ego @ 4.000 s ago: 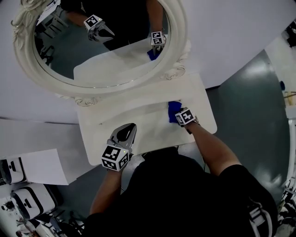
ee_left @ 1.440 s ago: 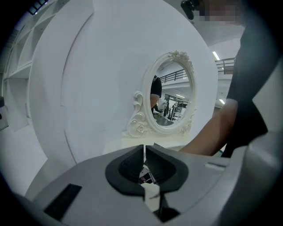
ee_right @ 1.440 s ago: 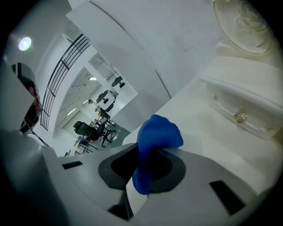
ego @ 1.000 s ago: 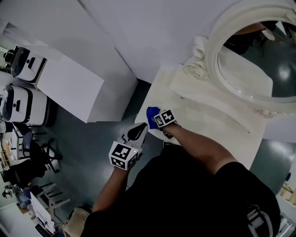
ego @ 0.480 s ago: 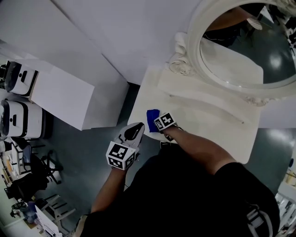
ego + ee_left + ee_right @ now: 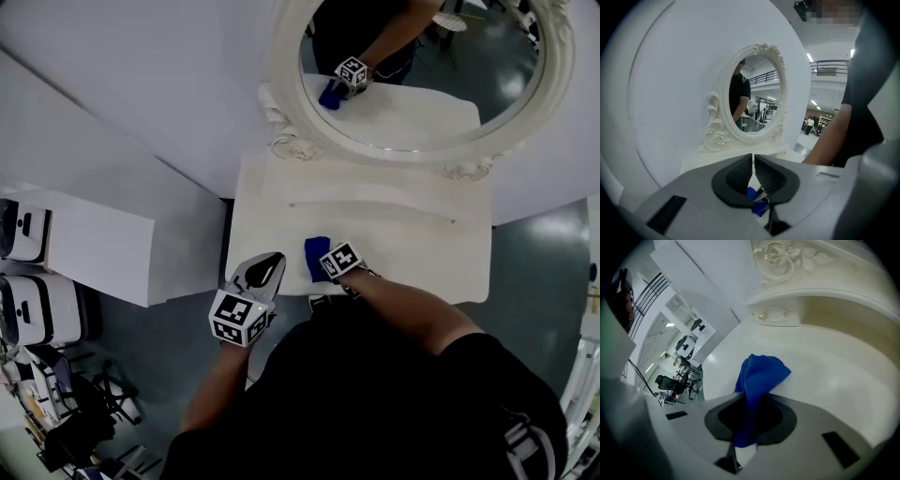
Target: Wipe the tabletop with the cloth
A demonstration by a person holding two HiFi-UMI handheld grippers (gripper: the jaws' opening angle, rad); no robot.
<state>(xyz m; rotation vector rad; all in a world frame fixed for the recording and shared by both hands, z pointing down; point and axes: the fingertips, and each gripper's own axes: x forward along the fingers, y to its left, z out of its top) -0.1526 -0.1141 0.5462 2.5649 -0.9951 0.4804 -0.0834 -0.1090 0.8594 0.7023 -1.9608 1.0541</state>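
Blue cloth (image 6: 316, 257), clamped in the right gripper (image 6: 326, 264), rests on the white tabletop (image 6: 412, 248) at lower centre, apparently mid-wipe. The left gripper (image 6: 270, 264) idles, jaws together, empty. The next move likely calls for a sweep rightward.

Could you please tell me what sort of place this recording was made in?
Probably a mock bedroom corner inside a large hall: a white dressing table with an ornate mirror, office chairs and a railed mezzanine beyond.

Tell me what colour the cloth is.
The cloth is solid blue, clearest in the right gripper view.
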